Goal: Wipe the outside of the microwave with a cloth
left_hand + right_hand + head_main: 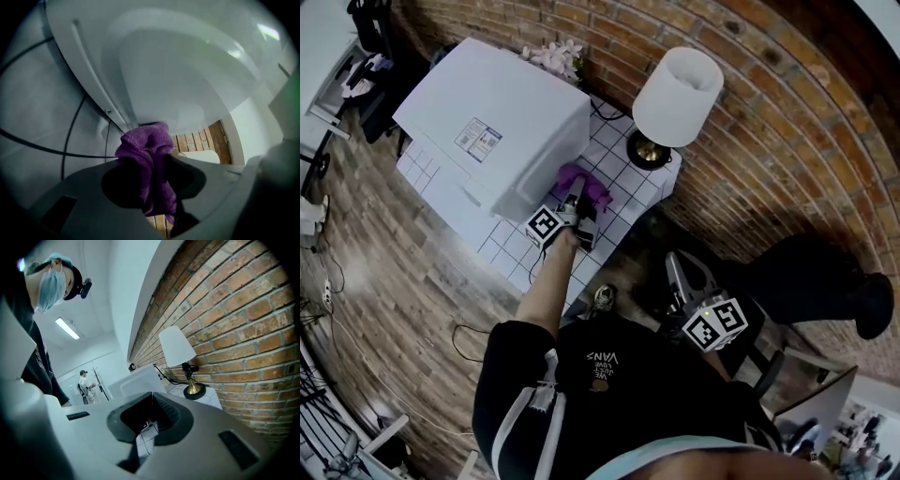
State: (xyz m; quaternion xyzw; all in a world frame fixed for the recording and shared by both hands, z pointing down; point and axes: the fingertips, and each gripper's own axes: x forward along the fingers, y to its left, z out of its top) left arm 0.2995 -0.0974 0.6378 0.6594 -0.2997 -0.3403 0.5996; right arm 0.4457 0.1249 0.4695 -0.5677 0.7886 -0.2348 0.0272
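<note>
- Plainly, the wipe was under way: the left gripper had its jaws clamped on a bunched purple cloth.
- It pressed the cloth against the white microwave, at the low corner of the side wall that faced the lamp.
- In the head view the microwave sat at 10 o'clock on the tiled table. The cloth was at the microwave's 4 o'clock corner and the lamp stood at 1 o'clock.
- The left gripper view showed the cloth's top fold touching the white panel, just right of a seam with a small screw. The rest of the cloth hung down between the jaws.
- The right gripper hung off the table at the left one's 5 o'clock, near the person's body. Its jaws were drawn together on nothing.
- As for progress, no smear or damp track showed on any face, so what was already wiped could not be told.
- By my reading only this lower side corner was being worked. The top, the front and the far side looked left to do.
</note>
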